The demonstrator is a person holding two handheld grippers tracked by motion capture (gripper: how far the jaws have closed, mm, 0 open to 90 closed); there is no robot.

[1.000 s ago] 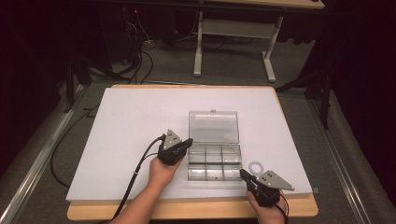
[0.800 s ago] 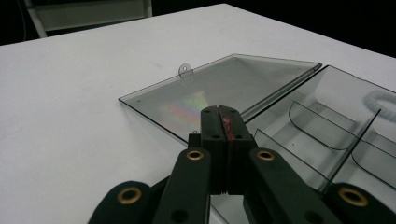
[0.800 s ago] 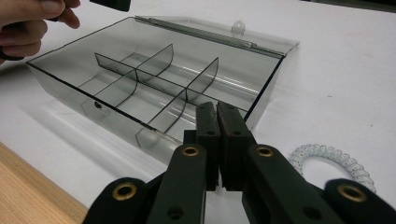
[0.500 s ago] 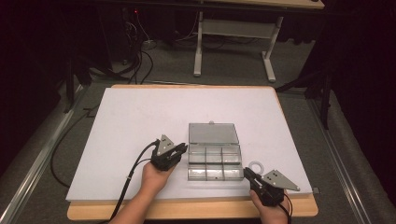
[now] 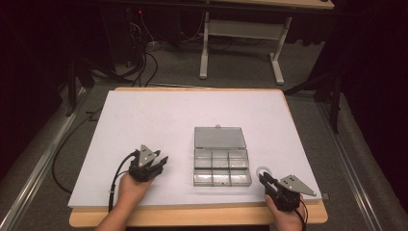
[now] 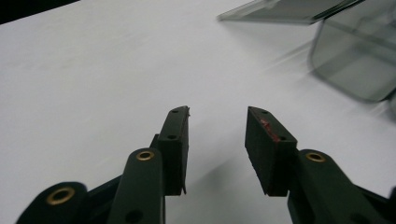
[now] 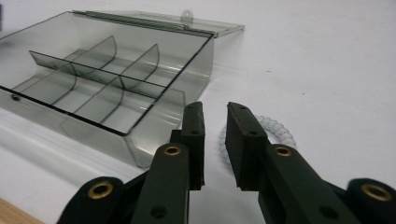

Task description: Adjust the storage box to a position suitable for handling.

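Note:
A clear plastic organiser box point(image 5: 221, 167) with several empty compartments sits on the white table top point(image 5: 159, 120). Its lid point(image 5: 220, 137) lies open behind it. My left gripper point(image 5: 162, 161) is to the left of the box and apart from it. In the left gripper view its jaws point(image 6: 217, 126) have just been opening, and nothing is between them. My right gripper point(image 5: 263, 179) is at the box's front right corner. Its jaws point(image 7: 215, 114) have just been opening to a narrow gap. A clear coiled ring point(image 7: 280, 130) lies on the table just past their tips point(image 5: 263, 171).
The table's wooden front edge point(image 5: 192, 216) runs just below both hands. A black cable point(image 5: 115, 175) trails from the left gripper. Beyond the table stand a dark floor, cables and a metal table frame point(image 5: 240, 43).
My left gripper has moved left, away from the box, and its jaws have opened. The lid has dropped back flat. My right gripper has drawn back slightly, and the ring now lies before it.

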